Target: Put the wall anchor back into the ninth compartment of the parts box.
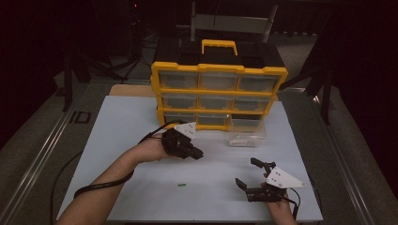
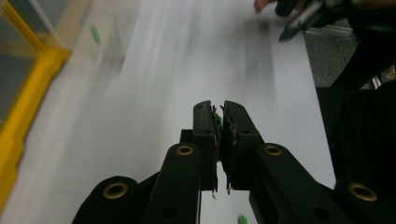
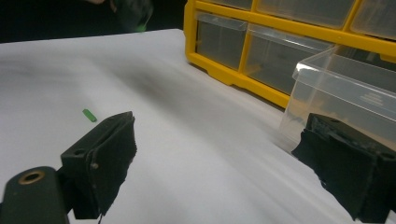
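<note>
Left gripper pinching a small green piece; right gripper gaping.
A clear drawer is sitting just beyond the right gripper's jaws, with a green bit lying off its other jaw.

Left gripper, jaws nearly closed, apparently pinches a small green piece above the white table.

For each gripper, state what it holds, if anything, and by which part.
Left gripper: shut on a small green piece, pinched at the jaw tips; which part cannot be told. Right gripper: open, holding nothing.
</note>
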A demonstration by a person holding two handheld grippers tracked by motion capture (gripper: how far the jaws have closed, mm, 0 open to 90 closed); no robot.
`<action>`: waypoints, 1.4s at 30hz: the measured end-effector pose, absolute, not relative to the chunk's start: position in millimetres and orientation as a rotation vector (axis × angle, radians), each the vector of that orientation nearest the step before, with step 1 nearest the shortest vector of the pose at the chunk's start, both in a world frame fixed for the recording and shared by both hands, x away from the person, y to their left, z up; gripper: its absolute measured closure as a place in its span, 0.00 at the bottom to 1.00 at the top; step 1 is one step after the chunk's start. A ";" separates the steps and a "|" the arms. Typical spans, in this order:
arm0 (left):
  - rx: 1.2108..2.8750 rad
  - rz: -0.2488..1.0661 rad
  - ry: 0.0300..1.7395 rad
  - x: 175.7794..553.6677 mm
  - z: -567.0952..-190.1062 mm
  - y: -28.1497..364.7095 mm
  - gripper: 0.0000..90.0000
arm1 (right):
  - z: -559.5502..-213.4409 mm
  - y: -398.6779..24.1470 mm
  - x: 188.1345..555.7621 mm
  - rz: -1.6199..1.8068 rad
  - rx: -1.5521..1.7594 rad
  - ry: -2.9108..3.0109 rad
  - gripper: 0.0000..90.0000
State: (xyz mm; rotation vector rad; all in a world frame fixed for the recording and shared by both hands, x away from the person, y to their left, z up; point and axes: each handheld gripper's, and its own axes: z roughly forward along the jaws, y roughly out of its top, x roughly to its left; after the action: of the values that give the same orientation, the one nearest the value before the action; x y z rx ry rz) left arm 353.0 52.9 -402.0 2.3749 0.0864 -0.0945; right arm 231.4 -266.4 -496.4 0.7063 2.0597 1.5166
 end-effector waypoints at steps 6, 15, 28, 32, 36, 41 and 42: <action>2.371 -0.074 0.059 361.7 -380.8 39.1 0.95 | -495.8 -266.6 230.9 1.516 0.705 2.056 0.11; 2.356 -0.056 0.025 373.8 -361.5 17.2 0.94 | -495.8 -267.2 231.0 1.520 0.708 2.054 0.11; 2.314 -0.030 -0.015 386.4 -335.3 -14.0 0.94 | -496.3 -267.3 231.2 1.519 0.716 2.055 0.11; 2.289 -0.031 -0.016 390.5 -328.1 -22.9 0.94 | -496.4 -267.3 231.2 1.517 0.717 2.055 0.11; 2.267 -0.032 -0.015 393.1 -324.1 -31.9 0.94 | -496.7 -267.4 231.6 1.518 0.719 2.055 0.11; 2.245 -0.009 0.014 399.9 -323.1 -42.5 0.94 | -497.1 -267.1 231.7 1.517 0.720 2.059 0.11; 2.240 -0.001 0.029 402.3 -322.9 -44.8 0.94 | -497.2 -267.0 231.8 1.516 0.719 2.059 0.11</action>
State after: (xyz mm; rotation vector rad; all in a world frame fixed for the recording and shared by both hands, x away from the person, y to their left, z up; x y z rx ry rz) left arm 402.3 -44.8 -322.9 2.2397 0.0286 -0.0014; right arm 231.8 -267.0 -497.2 0.7188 2.0592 1.5161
